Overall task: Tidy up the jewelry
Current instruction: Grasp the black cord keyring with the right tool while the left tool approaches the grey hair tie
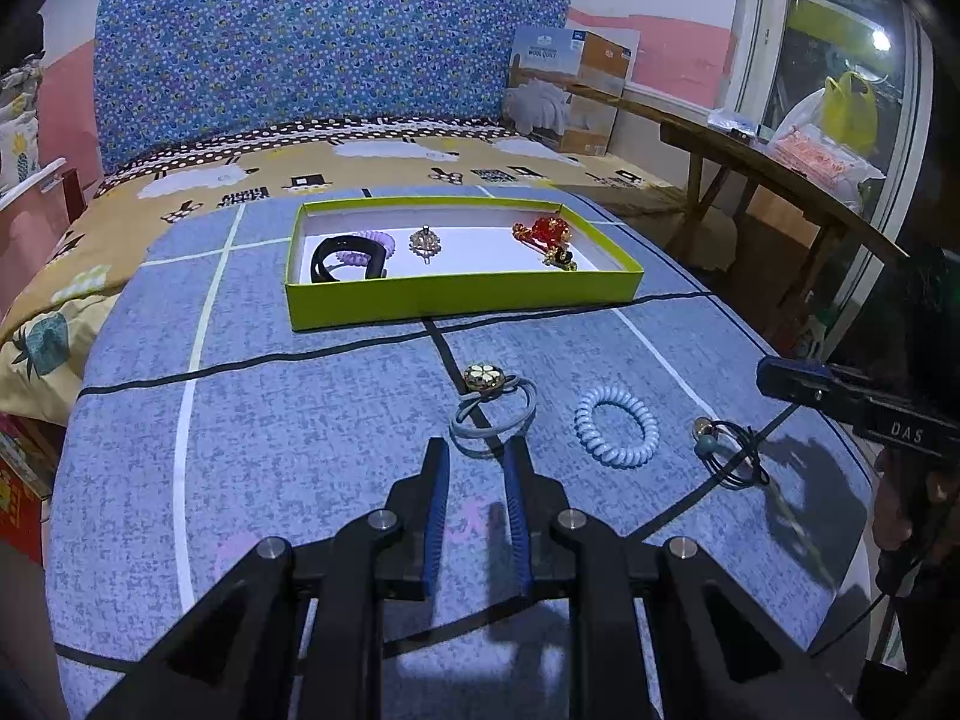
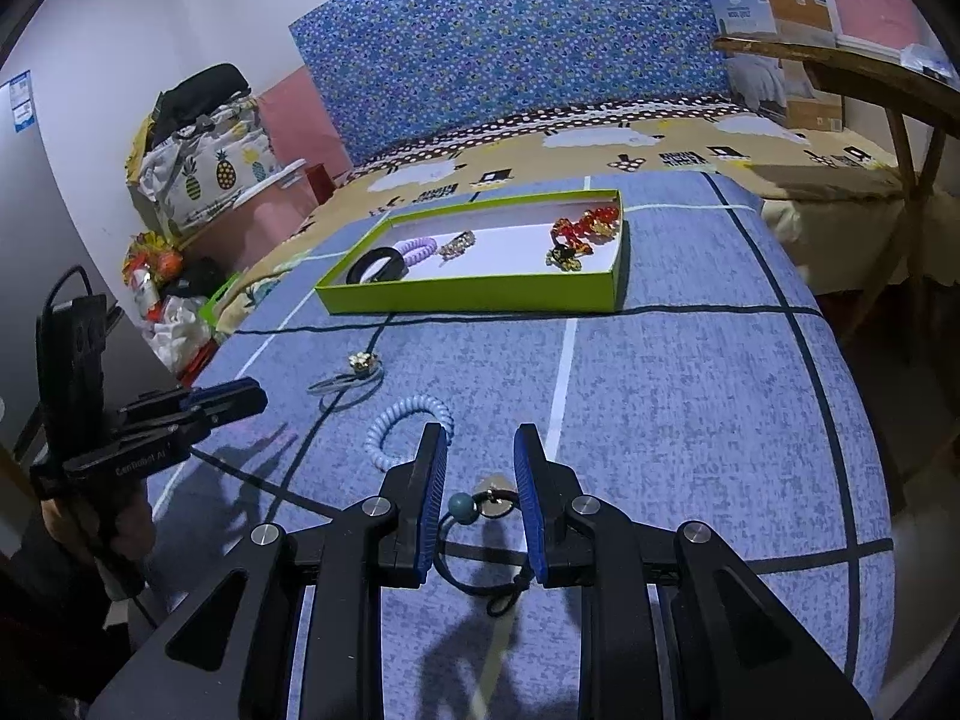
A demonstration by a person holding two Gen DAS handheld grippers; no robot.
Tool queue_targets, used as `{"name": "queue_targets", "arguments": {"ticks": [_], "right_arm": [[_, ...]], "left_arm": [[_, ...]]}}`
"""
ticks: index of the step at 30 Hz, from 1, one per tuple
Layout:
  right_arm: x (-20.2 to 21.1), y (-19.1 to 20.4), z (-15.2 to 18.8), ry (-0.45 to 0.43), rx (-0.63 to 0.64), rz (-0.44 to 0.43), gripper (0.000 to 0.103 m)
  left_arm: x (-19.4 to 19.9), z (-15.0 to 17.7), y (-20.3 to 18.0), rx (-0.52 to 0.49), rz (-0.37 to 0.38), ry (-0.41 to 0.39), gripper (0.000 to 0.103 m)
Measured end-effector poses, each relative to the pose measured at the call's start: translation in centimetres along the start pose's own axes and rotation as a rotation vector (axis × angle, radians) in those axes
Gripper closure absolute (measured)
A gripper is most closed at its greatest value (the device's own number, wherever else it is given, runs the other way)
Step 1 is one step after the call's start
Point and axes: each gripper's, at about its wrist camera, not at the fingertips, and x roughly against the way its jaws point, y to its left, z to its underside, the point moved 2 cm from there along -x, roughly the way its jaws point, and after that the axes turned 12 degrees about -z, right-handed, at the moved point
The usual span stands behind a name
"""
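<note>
A lime-green tray [image 1: 462, 294] [image 2: 474, 297] on the blue cloth holds a black band [image 1: 345, 261], a lilac coil tie [image 1: 372, 243], a silver brooch [image 1: 425, 243] and red beads [image 1: 543, 228]. In front of it lie a grey hair tie with a flower charm [image 1: 489, 396] [image 2: 354, 375], a light-blue coil tie [image 1: 615, 426] [image 2: 399, 423] and a black tie with a teal bead [image 1: 729, 450] [image 2: 474, 516]. My left gripper [image 1: 477, 450] is open, its tips at the grey tie's near edge. My right gripper [image 2: 480, 438] is open, the black tie between its fingers.
The cloth with taped lines covers a bed; a patterned blanket and blue headboard [image 1: 312, 60] lie behind. A wooden bench [image 1: 780, 174] with bags stands at the right, a cardboard box [image 1: 570, 90] behind it. Bags and clutter [image 2: 198, 162] sit left of the bed.
</note>
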Motion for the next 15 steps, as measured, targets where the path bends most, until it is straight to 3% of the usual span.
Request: {"name": "queue_targets", "arguments": {"ticks": [3, 7, 15], "right_arm": [[-0.3, -0.2, 0.4, 0.01, -0.004, 0.008, 0.079], [-0.5, -0.8, 0.8, 0.023, -0.015, 0.016, 0.079], [-1.1, -1.1, 1.3, 0.043, -0.025, 0.018, 0.079]], "left_arm": [[-0.6, -0.3, -0.1, 0.0, -0.009, 0.01, 0.083], [-0.7, -0.4, -0.6, -0.008, 0.01, 0.007, 0.068], [-1.0, 0.2, -2.0, -0.091, -0.011, 0.005, 0.068]]}}
